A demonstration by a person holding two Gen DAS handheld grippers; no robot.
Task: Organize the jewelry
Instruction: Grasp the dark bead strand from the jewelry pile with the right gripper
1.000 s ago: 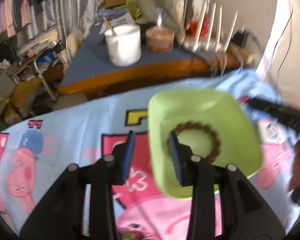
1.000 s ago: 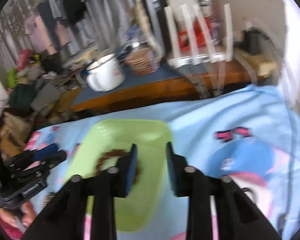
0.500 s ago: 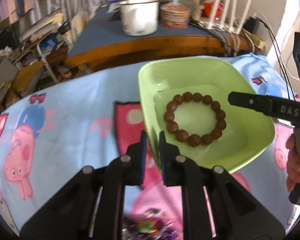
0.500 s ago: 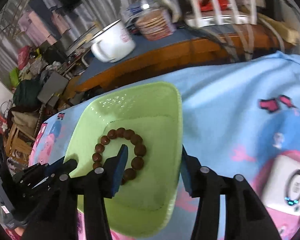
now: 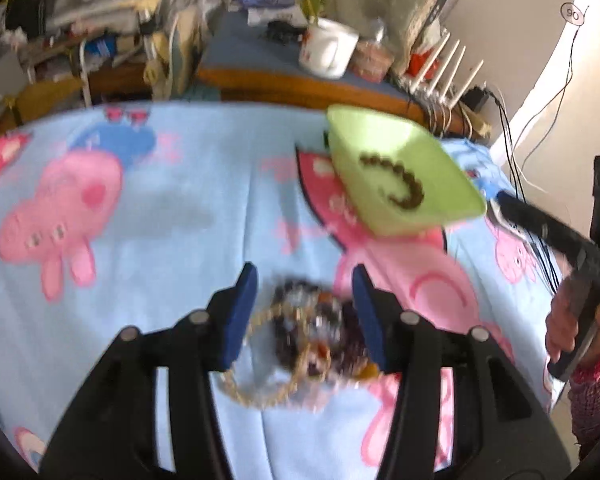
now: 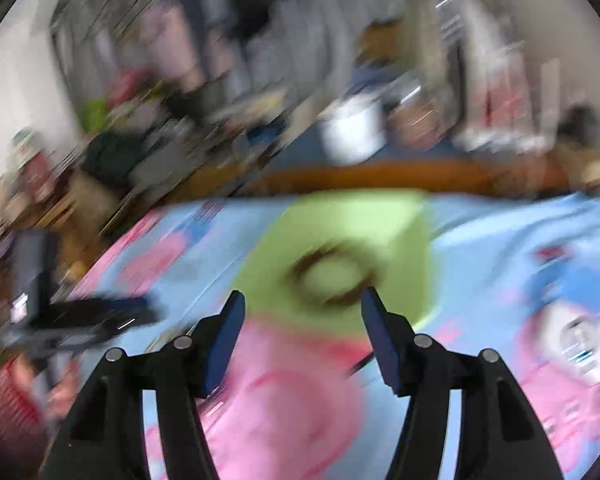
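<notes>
Reaching for the next piece is the step in hand, by my reading: the left gripper (image 5: 304,300) hangs over the tangled heap of jewelry (image 5: 308,336) on the cartoon-print blanket (image 5: 148,216), and its jaws have just been opening, now standing apart on either side of the heap without pressing on it; a pale bead necklace (image 5: 260,384) loops out of the near side of the heap, and the rest is too blurred to sort into pieces; to do this well, I would pick one strand at the edge of the heap, such as that pale loop, rather than bite into the middle, since tangled chains are likely to drag their neighbours along; lower until the blue pads (image 5: 242,312) straddle that single strand, then close gently and lift slowly, watching for snags; the green tray (image 5: 444,188) lies further off on the blanket with a brown bead bracelet (image 5: 400,184) already inside, so it is the likely place to carry the piece; the right gripper (image 6: 302,316), jaws also just opening and empty, points at the tray in a heavily blurred view, holding nothing; it could steady the tray rim during the drop
</notes>
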